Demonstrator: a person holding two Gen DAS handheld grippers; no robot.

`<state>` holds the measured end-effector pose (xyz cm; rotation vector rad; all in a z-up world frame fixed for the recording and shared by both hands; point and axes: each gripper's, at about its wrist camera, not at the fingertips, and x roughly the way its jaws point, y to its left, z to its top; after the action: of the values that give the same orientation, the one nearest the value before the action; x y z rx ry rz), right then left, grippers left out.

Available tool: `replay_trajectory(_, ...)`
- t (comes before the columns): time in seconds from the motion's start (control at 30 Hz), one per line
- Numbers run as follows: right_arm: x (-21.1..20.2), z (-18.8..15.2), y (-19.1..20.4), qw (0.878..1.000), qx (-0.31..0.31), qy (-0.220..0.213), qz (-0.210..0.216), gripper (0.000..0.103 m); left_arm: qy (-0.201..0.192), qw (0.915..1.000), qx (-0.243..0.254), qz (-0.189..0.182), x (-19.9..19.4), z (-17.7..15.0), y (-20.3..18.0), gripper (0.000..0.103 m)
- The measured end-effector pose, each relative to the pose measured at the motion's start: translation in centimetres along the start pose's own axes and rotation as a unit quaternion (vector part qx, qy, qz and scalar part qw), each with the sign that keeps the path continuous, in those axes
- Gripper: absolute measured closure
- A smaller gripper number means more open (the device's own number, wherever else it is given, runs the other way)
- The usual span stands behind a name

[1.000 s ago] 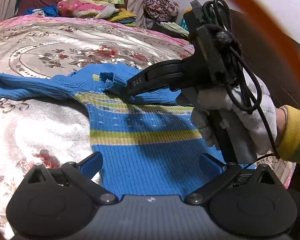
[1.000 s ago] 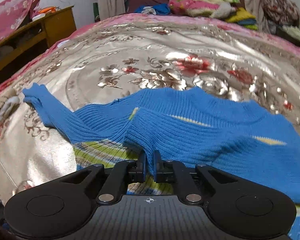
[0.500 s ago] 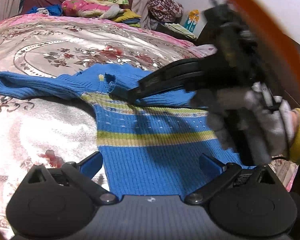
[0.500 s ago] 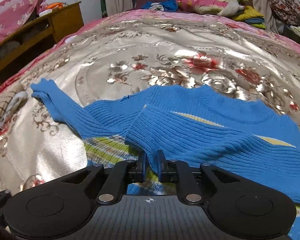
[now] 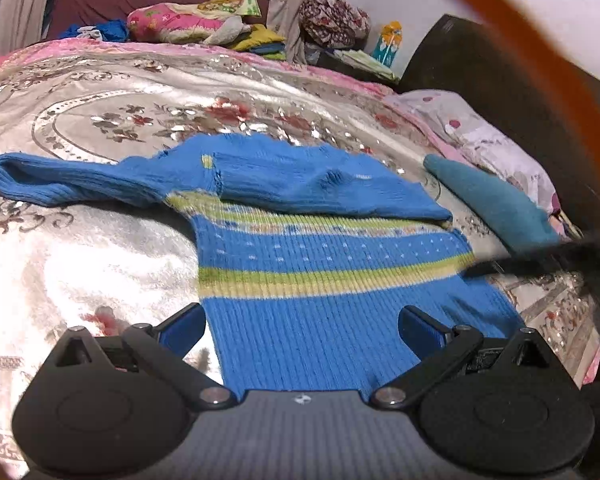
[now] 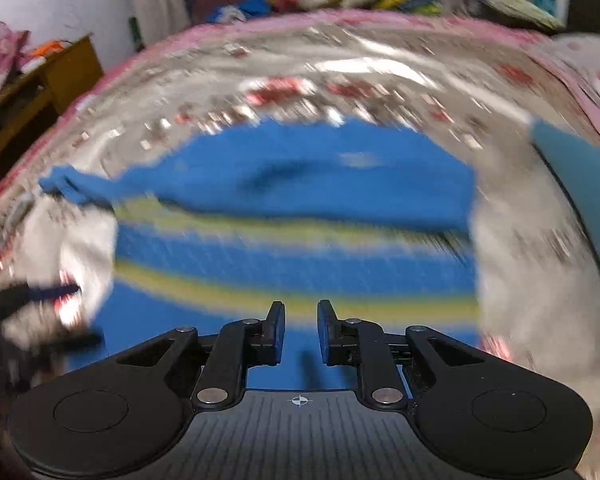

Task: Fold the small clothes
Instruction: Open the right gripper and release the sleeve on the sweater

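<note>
A blue knit sweater (image 5: 324,280) with yellow-green stripes lies flat on the bed. One sleeve is folded across its chest (image 5: 320,180); the other stretches out to the left (image 5: 40,180). My left gripper (image 5: 300,326) stands wide open over the sweater's lower edge, with the cloth under its blue pads (image 5: 182,328) and no grip on it. My right gripper (image 6: 300,316), blurred by motion, hovers over the sweater's (image 6: 300,200) lower body. Its jaws are opening and nothing is between them. In the left wrist view it is a dark streak (image 5: 540,260) at the right.
A silver floral bedspread (image 5: 100,128) covers the bed. A teal garment (image 5: 496,204) lies right of the sweater. Piled clothes and pillows (image 5: 188,24) sit at the far end. A dark headboard (image 5: 500,80) is at the right, a wooden shelf (image 6: 40,80) at the left.
My right gripper let go of the folded sleeve, opened, and swung back and to the right, off the sweater's chest. The sleeve stays folded. My left gripper has not moved.
</note>
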<state>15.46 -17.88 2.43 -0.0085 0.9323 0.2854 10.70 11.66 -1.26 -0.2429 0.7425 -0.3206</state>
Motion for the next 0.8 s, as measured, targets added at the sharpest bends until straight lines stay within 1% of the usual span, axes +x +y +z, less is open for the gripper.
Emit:
replay_trajectory(0.1,-1.4,-4.2,-1.3,0.999,0.012,0.04,-0.007,0.083,0.011,0.9999,0.006,0.001,0.1,-0.6,-0.9,0.0)
replay_trajectory(0.23,-3.1,-8.3,-2.1,0.995,-0.001,0.1,-0.003,0.083,0.04,0.999,0.011,-0.014,-0.2,-1.9,-2.7,0.0)
replay_trajectory(0.3,-4.4,-9.5,-2.3,0.993,-0.019,0.114,0.0,0.081,0.061,0.9977,0.017,-0.025,-0.4,-2.8,-3.8,0.0)
replay_trajectory(0.37,-5.6,-10.1,-2.3,0.992,-0.038,0.117,-0.008,0.081,0.078,0.9961,0.026,-0.033,-0.9,-3.6,-4.7,0.0)
replay_trajectory(0.43,-7.0,-10.6,-2.4,0.991,-0.065,0.119,-0.024,0.081,0.083,0.9953,0.038,-0.033,-1.8,-4.2,-5.4,0.0)
replay_trajectory(0.47,-7.5,-10.8,-2.5,0.989,-0.075,0.12,-0.039,0.081,0.078,0.9957,0.043,-0.025,-2.5,-4.4,-5.7,0.0)
replay_trajectory(0.53,-8.3,-10.7,-2.6,0.989,-0.078,0.107,-0.059,0.081,0.065,0.997,0.041,-0.005,-3.6,-4.4,-5.6,0.0)
replay_trajectory(0.57,-8.8,-10.4,-2.8,0.992,-0.069,0.095,-0.056,0.081,0.055,0.9978,0.035,0.007,-4.2,-4.2,-5.3,0.0)
replay_trajectory(0.67,-9.8,-9.2,-2.8,0.998,-0.03,0.044,-0.025,0.081,0.018,0.9981,0.011,0.057,-5.8,-2.8,-3.6,0.0)
replay_trajectory(0.73,-9.9,-8.4,-2.1,1.0,-0.018,0.006,0.004,0.081,-0.007,0.9951,-0.011,0.098,-6.6,-1.7,-2.0,0.0)
replay_trajectory(0.8,-9.2,-7.8,-0.9,0.999,-0.019,-0.023,0.031,0.081,-0.026,0.9904,-0.037,0.131,-7.0,-0.5,-0.2,0.0)
